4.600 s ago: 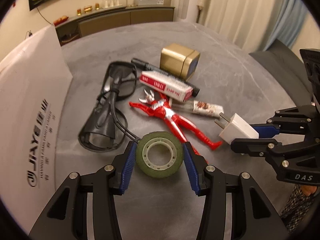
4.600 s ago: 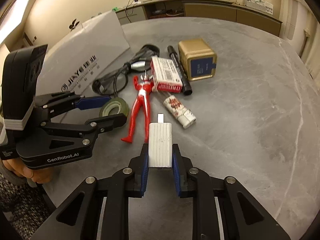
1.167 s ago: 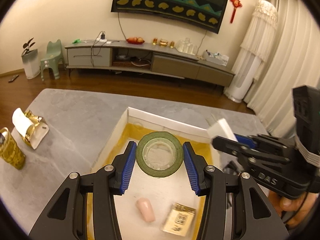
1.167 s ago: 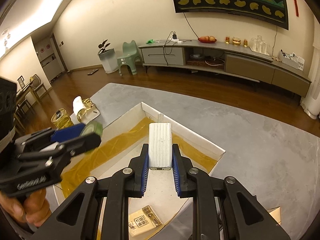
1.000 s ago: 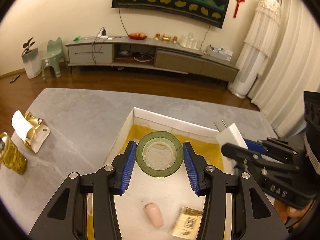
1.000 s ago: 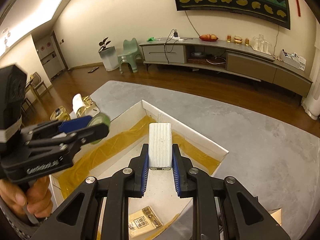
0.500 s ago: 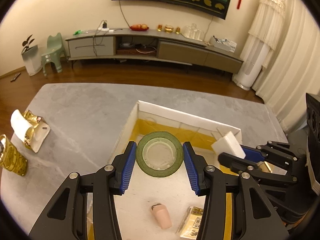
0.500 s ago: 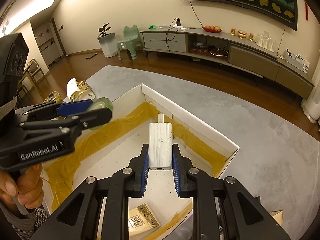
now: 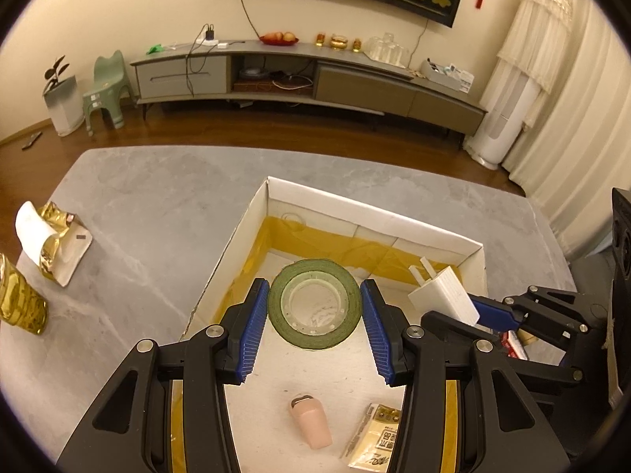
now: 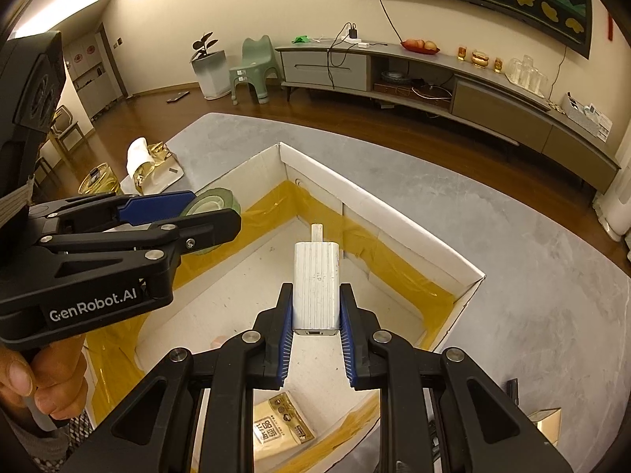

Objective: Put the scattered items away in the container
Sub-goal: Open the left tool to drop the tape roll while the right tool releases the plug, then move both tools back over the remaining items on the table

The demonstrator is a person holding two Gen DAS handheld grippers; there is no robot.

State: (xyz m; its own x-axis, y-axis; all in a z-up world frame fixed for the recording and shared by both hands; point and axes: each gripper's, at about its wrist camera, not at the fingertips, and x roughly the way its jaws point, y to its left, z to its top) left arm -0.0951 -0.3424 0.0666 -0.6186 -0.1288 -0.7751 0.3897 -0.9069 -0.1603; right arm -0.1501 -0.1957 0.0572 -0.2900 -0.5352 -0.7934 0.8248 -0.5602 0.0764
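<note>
Left gripper (image 9: 314,325) pinching tape roll (image 9: 314,303), right gripper (image 10: 316,330) pinching charger (image 10: 316,285) above box (image 9: 370,218); risk of bouncing out if released high.

The grey marbled tabletop (image 9: 157,213) carries a white cardboard box (image 9: 370,220), open at the top, its inner seams lined with yellow tape, sitting toward the 3 o'clock side in the left wrist view. Well apart from it, at 9 o'clock, lie a torn gold packet with white paper (image 9: 51,236) and, nearer the edge, a gold glass jar (image 9: 17,299).
</note>
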